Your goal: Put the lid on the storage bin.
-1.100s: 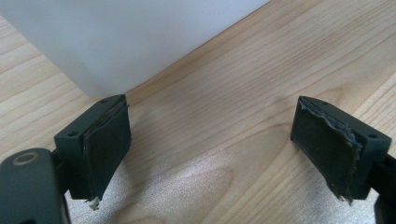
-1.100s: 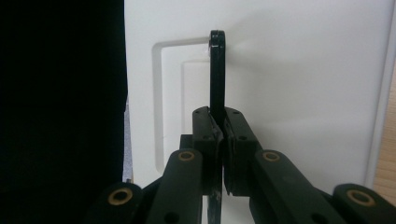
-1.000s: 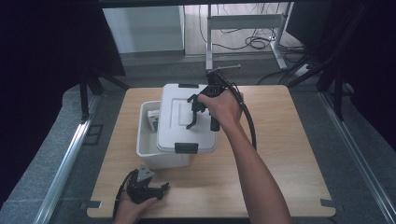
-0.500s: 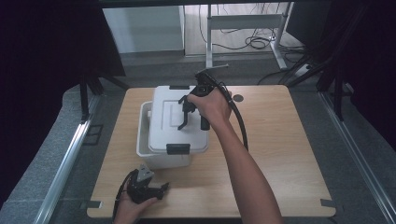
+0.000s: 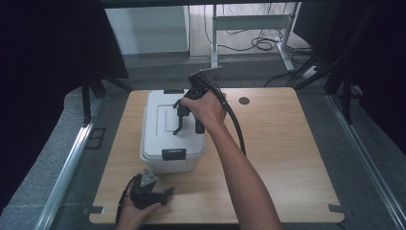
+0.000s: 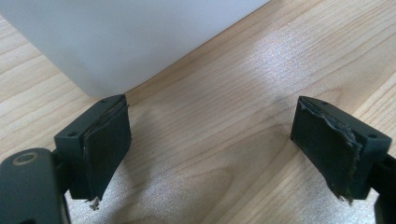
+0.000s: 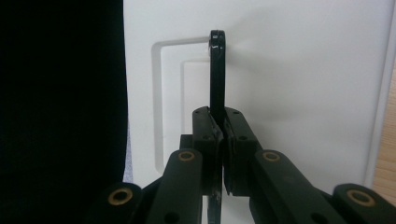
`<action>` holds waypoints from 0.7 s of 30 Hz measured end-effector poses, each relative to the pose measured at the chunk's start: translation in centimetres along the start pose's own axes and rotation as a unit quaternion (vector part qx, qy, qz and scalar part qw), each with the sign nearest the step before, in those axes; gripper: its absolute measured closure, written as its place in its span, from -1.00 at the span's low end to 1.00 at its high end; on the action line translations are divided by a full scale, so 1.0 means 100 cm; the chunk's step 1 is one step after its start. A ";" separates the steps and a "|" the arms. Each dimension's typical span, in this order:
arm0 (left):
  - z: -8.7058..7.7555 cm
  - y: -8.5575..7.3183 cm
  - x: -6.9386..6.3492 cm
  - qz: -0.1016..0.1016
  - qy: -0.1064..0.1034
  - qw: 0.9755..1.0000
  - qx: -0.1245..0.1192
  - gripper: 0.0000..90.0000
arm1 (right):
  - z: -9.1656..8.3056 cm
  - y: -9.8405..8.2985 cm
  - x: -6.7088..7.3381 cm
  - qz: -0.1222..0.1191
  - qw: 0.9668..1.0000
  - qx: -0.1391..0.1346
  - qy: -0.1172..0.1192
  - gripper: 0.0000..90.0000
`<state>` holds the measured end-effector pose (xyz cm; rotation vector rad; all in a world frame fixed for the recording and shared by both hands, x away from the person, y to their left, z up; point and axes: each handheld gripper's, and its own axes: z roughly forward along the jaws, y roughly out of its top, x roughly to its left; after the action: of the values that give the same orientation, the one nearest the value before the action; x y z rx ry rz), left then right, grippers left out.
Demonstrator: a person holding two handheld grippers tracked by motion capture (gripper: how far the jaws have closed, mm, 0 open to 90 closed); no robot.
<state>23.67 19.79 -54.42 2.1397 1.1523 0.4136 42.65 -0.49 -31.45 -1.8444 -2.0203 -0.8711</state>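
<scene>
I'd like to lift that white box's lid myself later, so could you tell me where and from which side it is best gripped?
Grip the black handle that stands up on edge from the middle of the lid, coming down from above. It is a thin, raised bar, so two fingers can close on its flat sides, as the right gripper does here. The rest of the lid is broad and flat, offering little to pinch.
</scene>
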 end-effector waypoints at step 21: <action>0.000 0.000 0.000 0.001 -0.001 1.000 0.000 -0.73 | 0.042 0.011 0.008 0.000 1.000 0.028 -0.010 0.89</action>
<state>23.68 19.80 -54.42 2.1413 1.1501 0.4121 44.35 2.66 -33.96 -1.8303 -2.0343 -0.7898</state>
